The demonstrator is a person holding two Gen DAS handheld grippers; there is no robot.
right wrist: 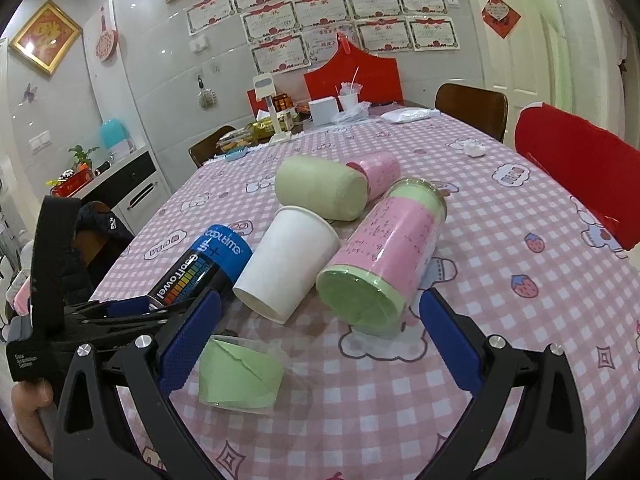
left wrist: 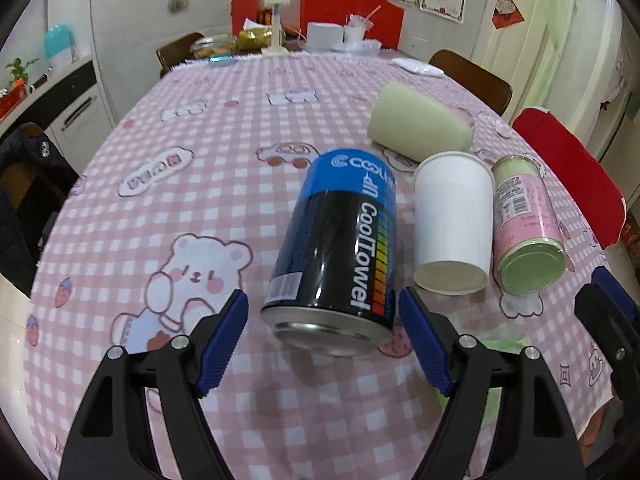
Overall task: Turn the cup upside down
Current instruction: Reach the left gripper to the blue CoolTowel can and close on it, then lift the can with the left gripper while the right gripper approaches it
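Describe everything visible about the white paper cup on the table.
The white paper cup looks like plain, unprinted paper with a rolled rim. It tapers toward a recessed base that faces the cameras, its open mouth pointing away. It sits on the pink checked tablecloth, between the blue and black can and the pink and green container, close against both. Neither gripper holds it. Its inside is out of sight.

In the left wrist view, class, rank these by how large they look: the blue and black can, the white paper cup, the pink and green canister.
1. Blue and black can, though it lies nearest the camera, which inflates it.
2. White paper cup and pink and green canister look too alike to rank.
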